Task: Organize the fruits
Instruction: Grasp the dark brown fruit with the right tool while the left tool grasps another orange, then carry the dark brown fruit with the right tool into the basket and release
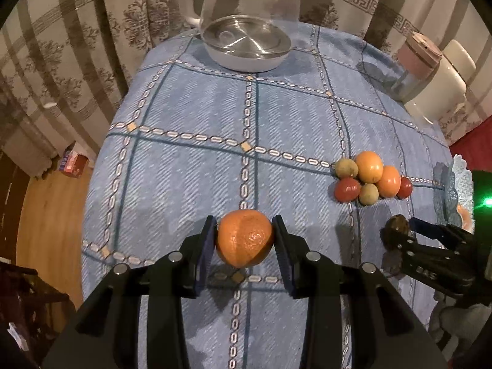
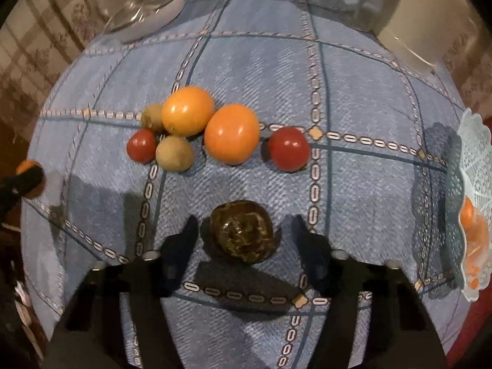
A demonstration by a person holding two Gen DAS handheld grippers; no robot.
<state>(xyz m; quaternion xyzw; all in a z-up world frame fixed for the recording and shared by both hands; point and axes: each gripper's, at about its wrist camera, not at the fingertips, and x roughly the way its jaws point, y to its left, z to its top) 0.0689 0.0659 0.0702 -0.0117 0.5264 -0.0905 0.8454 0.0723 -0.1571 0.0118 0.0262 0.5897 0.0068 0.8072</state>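
My left gripper (image 1: 243,240) is shut on a mandarin orange (image 1: 244,238) and holds it above the blue checked tablecloth (image 1: 190,184). My right gripper (image 2: 244,230) is open, its fingers on either side of a dark brown wrinkled fruit (image 2: 241,232) that lies on the cloth; it also shows in the left wrist view (image 1: 396,233). A cluster of fruit lies beyond: two oranges (image 2: 188,110) (image 2: 231,133), two red tomatoes (image 2: 141,145) (image 2: 289,148) and two small yellow-green fruits (image 2: 174,153) (image 2: 152,117). The cluster also shows in the left wrist view (image 1: 369,166).
A white lace-edged fruit bowl (image 2: 473,184) with orange pieces stands at the table's right edge. A glass kettle (image 1: 249,21) stands at the back. A pink-lidded jar (image 1: 415,58) and a white pot (image 1: 442,86) stand at the back right. Curtains hang behind.
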